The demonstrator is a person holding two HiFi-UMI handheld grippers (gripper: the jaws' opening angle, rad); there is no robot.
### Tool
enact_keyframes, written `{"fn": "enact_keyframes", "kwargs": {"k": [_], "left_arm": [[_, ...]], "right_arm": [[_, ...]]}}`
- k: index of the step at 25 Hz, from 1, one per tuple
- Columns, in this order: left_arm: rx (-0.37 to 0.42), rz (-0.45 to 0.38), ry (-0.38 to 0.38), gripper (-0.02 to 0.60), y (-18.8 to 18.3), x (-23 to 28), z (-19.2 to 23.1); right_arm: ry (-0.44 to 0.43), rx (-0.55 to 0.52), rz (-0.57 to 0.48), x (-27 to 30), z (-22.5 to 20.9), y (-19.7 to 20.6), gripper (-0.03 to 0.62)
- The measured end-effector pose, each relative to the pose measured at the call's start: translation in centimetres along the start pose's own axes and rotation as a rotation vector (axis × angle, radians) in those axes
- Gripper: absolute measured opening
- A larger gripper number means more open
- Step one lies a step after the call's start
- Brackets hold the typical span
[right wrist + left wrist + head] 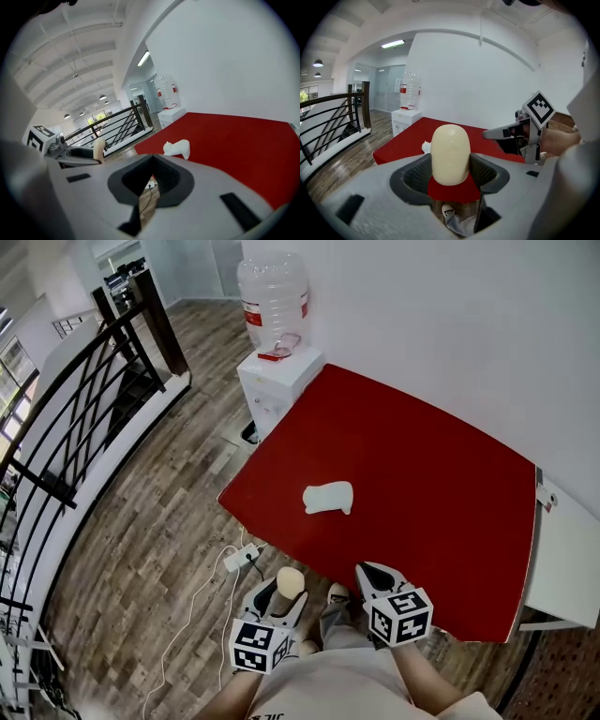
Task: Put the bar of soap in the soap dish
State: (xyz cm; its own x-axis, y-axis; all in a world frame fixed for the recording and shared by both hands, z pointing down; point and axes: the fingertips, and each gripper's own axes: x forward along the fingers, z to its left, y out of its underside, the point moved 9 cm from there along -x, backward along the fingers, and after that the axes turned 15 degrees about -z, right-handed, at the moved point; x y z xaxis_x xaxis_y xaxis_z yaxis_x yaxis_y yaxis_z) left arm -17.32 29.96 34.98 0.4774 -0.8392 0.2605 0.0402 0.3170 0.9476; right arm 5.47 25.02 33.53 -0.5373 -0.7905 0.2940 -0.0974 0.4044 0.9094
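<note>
My left gripper (284, 596) is shut on a cream oval bar of soap (291, 581), held upright between its pads (450, 152), over the floor just short of the red table's near edge. The soap dish (329, 497), a small white animal-shaped piece, sits on the red table (422, 465) near its front left side, ahead of both grippers; the right gripper view shows the dish (177, 148) too. My right gripper (378, 575) hovers at the table's front edge, jaws together with nothing in them (151, 161).
A white water dispenser (275, 362) with a clear bottle stands at the table's far left corner. A black stair railing (84, 399) runs along the left. A white power strip (242, 557) lies on the wooden floor. A white shelf (562, 559) adjoins the table's right side.
</note>
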Motion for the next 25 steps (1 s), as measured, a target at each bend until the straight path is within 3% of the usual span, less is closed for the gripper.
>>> {"fn": "enact_keyframes", "kwargs": {"k": [11,25], "left_arm": [[0.042,-0.028,-0.059,0.259,-4.7,10.5,2.3],[0.058,-0.002,-0.001,0.259,-7.7,15.1,5.7]], "right_arm": [[-0.064,-0.029,-0.002,8.6,-8.1,-6.0,0.005],[-0.040,-0.003,0.008,12.3,-8.9,-8.4,0.005]]}}
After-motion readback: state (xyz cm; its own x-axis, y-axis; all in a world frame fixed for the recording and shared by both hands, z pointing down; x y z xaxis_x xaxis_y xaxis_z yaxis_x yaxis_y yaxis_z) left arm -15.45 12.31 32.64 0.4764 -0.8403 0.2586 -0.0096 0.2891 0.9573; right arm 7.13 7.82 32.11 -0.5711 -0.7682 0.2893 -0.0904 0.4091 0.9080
